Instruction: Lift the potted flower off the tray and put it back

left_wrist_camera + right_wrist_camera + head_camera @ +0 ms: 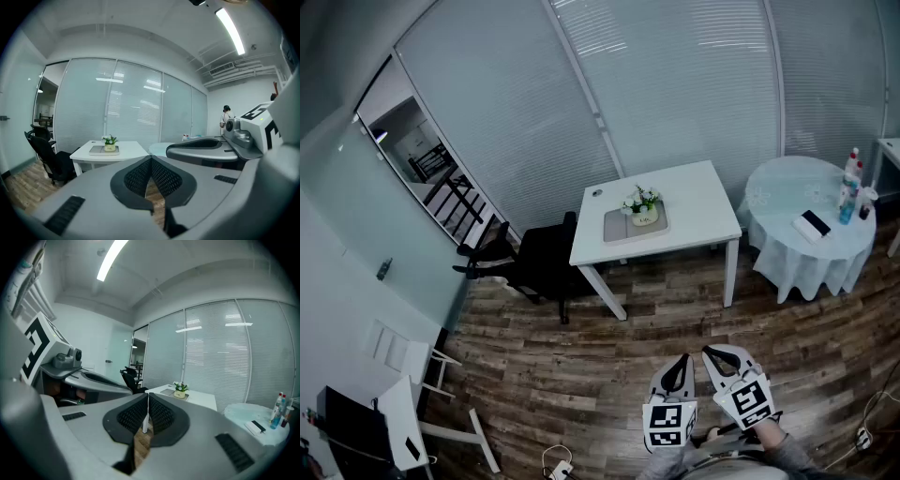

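A small potted flower (642, 205) with white blooms stands on a grey tray (619, 227) on a white square table (694, 202) across the room. The left gripper view shows the same potted flower (110, 143) on its tray (97, 150), far ahead; the right gripper view has the flower (180, 389) far ahead too. My left gripper (679, 367) and right gripper (710, 355) are side by side at the bottom of the head view, well short of the table. Both are shut with nothing between the jaws.
A black office chair (530, 261) stands left of the table. At the right is a round table with a white cloth (787, 246), bearing bottles (851, 187) and a dark flat object. White furniture (403, 412) sits at the lower left. Cables lie on the wooden floor.
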Tool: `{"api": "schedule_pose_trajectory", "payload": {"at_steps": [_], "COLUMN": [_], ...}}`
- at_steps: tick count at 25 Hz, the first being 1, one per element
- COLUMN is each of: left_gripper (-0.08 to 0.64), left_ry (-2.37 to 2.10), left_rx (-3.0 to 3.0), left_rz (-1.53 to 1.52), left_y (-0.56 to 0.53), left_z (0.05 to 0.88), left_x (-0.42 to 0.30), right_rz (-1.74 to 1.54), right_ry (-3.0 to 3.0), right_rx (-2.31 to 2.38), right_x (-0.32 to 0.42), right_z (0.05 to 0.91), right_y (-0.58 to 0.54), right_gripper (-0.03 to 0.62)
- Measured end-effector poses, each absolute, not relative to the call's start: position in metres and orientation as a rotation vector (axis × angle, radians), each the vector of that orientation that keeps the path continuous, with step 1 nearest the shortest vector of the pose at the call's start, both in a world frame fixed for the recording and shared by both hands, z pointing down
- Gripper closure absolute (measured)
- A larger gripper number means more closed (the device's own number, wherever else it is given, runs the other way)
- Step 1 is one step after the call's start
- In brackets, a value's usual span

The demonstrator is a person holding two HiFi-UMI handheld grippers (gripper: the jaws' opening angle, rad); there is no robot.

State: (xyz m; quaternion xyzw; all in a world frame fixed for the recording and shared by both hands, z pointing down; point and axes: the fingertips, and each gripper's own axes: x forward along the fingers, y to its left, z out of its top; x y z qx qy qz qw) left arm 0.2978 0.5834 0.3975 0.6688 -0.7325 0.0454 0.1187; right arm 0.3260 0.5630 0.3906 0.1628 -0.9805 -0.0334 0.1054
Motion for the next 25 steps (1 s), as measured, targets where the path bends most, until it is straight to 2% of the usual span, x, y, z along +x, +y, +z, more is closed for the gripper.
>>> {"api": "schedule_pose_trajectory", "payload": {"at_steps": [13,25], "left_gripper": [0.549,0.549], "left_ry": [-2.136,-2.135], "left_rx": [1.928,1.998], "left_rz": [0.095,0.074], "left_y": [0.575,0.501], "left_z": [0.402,0.395], "left_x": [0.293,0.198], "right_rz": [-0.062,-0.135], "right_ry": [-2.930,-2.929], "right_rx": [0.427,0.459], "right_x": [0.322,0.227], "right_z": [0.396,0.394], "right_y": [0.545,0.479], "right_gripper": [0.571,0.571]}}
